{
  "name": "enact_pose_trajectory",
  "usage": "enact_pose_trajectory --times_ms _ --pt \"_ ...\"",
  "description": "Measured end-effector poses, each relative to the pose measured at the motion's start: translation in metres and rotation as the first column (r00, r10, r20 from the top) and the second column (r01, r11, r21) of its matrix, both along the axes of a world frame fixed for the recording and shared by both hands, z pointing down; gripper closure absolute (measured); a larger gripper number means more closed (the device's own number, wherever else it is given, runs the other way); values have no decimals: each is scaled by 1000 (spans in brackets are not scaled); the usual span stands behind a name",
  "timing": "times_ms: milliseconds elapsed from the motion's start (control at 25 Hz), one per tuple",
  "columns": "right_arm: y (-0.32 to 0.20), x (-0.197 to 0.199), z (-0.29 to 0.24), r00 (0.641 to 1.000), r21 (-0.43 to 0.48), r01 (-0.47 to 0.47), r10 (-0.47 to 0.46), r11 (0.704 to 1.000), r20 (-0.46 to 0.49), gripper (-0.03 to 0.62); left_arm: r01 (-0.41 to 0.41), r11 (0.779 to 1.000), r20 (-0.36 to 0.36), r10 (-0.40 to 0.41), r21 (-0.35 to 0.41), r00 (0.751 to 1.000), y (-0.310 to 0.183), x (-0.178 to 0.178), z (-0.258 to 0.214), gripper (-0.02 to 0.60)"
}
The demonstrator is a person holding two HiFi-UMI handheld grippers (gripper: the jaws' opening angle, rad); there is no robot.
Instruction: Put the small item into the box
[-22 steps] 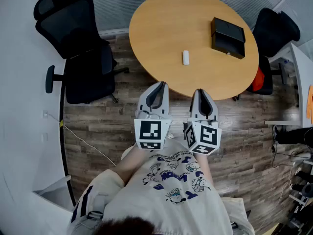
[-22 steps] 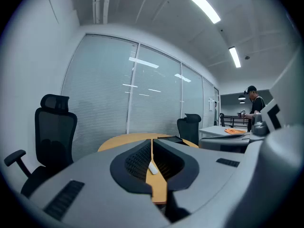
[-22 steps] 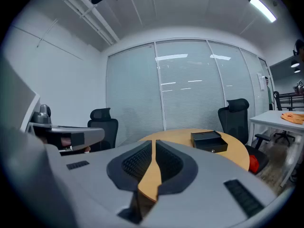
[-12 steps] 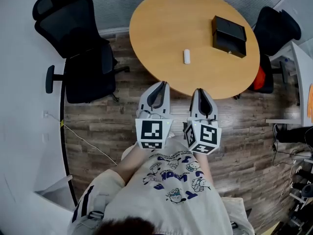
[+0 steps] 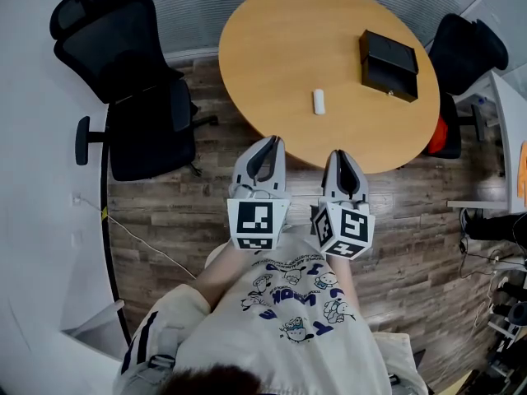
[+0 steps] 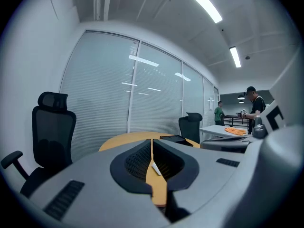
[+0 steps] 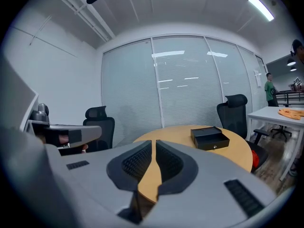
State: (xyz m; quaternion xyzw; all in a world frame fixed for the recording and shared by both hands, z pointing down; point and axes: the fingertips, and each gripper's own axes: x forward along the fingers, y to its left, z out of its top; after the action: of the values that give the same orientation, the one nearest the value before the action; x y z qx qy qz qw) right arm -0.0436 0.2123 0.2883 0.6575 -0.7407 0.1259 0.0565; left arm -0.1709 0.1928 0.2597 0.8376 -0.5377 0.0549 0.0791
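Observation:
A small white capsule-shaped item (image 5: 319,101) lies near the middle of the round wooden table (image 5: 272,48). In the left gripper view the same item (image 6: 156,168) shows through the slit below the jaw tips. A black box (image 5: 389,64) with its drawer facing the table edge sits at the table's right side, also seen as the box (image 7: 209,137). My left gripper (image 5: 267,144) and right gripper (image 5: 342,156) hang side by side over the floor, just short of the table's near edge. Both are shut with nothing between their jaws.
A black office chair (image 5: 136,81) stands left of the table and another chair (image 5: 465,52) at its right, with something red (image 5: 436,134) below it. A white desk (image 5: 510,130) lies far right. Two people (image 6: 255,109) stand in the background. Wood floor is underfoot.
The head view has shifted slightly, so the table sits a touch further right. Both grippers stay in place and shut.

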Motion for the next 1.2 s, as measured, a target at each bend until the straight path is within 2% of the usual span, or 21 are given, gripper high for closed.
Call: enact_pose_trajectory --times_ms 440,680,1200 --pt "-13 -20 13 999 -29 -28 29 999 22 548 -39 999 14 40 -33 999 -12 -19 16 558" --pt "-15 -26 23 999 -57 -31 32 998 22 548 -34 998 19 35 -61 999 -17 -27 26 558" --pt "-63 -4 38 1000 -101 -9 12 995 23 546 -9 995 23 12 -99 1000 -61 -5 39 558"
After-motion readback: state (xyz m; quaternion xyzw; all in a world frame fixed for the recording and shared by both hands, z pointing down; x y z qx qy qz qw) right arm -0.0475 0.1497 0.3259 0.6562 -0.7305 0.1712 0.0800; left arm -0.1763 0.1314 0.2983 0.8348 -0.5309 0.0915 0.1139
